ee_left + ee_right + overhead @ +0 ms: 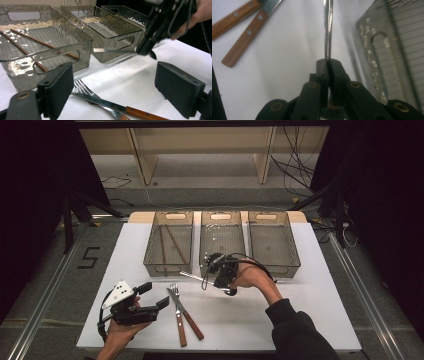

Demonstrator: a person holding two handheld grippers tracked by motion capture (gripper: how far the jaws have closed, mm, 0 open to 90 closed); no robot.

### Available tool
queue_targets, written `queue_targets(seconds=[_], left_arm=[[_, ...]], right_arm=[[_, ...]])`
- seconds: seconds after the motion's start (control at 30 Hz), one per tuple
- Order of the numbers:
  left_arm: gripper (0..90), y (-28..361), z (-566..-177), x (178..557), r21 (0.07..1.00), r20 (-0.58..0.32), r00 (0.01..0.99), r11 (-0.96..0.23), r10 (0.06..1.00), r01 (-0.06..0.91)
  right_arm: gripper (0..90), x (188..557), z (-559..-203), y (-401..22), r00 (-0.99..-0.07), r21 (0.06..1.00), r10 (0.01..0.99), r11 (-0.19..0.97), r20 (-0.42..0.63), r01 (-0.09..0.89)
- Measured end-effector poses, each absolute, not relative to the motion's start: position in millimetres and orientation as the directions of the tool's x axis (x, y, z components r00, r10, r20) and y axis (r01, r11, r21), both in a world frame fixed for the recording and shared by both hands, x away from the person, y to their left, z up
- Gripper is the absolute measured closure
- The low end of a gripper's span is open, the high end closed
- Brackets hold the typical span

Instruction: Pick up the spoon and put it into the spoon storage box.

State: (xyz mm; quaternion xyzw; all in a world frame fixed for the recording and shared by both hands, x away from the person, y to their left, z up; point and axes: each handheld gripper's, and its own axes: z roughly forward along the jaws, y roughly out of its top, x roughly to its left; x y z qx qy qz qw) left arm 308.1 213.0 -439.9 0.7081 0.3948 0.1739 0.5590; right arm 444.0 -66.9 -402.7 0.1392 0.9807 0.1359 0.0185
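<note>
- The white table [300, 310] carries three clear bins in a row along its far edge: left bin [169, 265], middle bin [222, 222] and right bin [274, 265].
- The left bin holds two brown chopsticks [42, 43] lying lengthwise on its floor.
- My left gripper [156, 296] rests near the table's near-left corner. Its jaws stand spread with nothing between them.
- My right gripper [214, 281] hangs just off the near wall of the middle bin. Its jaws are pressed together, pinching the thin metal utensil [113, 50].
- Key relation: the utensil's long axis runs away from my right fingers [322, 65] toward the table's left side, roughly parallel to the near walls of the bins. The middle bin lies directly beyond it, so I judge that the right hand is the one placed for a drop there.
- A wooden-handled fork [176, 307] and knife [186, 311] lie crossed near the near edge, just beside my left gripper.
- Hidden: the utensil's pinched end sits inside the jaws and its free end is blurred, so I cannot tell what kind of utensil it is.
</note>
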Motion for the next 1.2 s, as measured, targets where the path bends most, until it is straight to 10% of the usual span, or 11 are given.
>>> queue_targets(seconds=[1.2], left_arm=[[15.1,213,-440,308,0.930,-0.197,0.629,-0.061,0.752,0.364]], right_arm=[[87.1,505,-331,-107,-0.788,0.596,0.614,0.622,0.031,0.508]])
